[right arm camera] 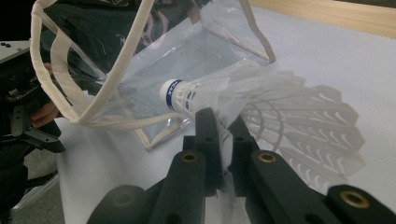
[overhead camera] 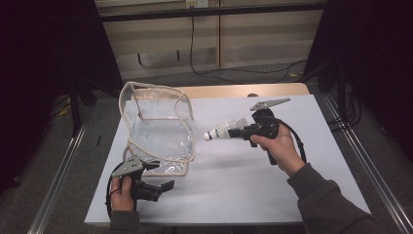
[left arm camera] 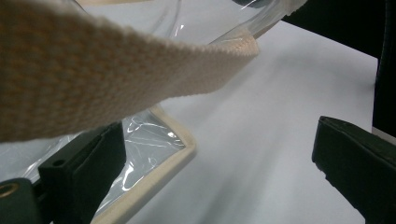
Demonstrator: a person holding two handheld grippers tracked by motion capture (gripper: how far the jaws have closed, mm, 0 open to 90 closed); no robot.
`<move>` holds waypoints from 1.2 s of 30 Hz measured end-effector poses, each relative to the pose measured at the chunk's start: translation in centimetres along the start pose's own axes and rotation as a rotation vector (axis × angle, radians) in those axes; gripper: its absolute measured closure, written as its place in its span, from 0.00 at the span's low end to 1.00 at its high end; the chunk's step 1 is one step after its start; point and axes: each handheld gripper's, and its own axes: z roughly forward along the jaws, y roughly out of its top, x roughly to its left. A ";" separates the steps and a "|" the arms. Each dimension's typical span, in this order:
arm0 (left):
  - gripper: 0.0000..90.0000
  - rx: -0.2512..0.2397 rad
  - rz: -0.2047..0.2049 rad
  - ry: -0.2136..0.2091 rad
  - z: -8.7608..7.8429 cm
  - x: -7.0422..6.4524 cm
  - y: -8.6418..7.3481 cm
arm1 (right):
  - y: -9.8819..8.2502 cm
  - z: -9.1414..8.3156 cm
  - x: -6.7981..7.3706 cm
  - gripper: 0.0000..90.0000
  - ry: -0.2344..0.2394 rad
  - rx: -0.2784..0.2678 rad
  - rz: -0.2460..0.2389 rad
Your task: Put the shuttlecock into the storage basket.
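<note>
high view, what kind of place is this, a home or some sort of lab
Most likely a lab recording bench: a table under a plain white sheet, metal rails along its sides, cables trailing over the floor, dark surroundings.

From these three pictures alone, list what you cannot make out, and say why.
- Left gripper, left gripper view: whether it touches the bag strap, blurred too close to the lens.
- Shuttlecock, right gripper view: feather tips hidden behind right gripper.
- Clear bag, high view: contents lost in glare.

Bag (overhead camera: 160,134): clear glossy plastic film, crinkled, edged in rough cream woven cloth tape. Shuttlecock (overhead camera: 223,131): white feathers, smooth cork-like tip. Table (overhead camera: 234,175): matt white sheet; bare wood at far edge. Jaws: matt black plastic.
</note>
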 end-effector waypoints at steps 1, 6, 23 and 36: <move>0.03 0.002 0.001 0.000 0.0 0.0 0.0 | 0.1 -0.1 0.0 0.97 -0.001 -0.001 0.000; 0.03 0.002 0.000 0.000 0.0 0.0 0.0 | 0.3 -0.2 0.1 0.97 0.007 0.002 0.001; 0.03 0.002 0.000 0.001 0.0 0.0 0.0 | 1.7 -0.2 0.4 0.97 0.006 -0.004 -0.009; 0.03 -0.002 -0.002 -0.001 0.0 -0.1 0.0 | 3.1 -0.2 1.0 0.97 0.001 -0.003 -0.033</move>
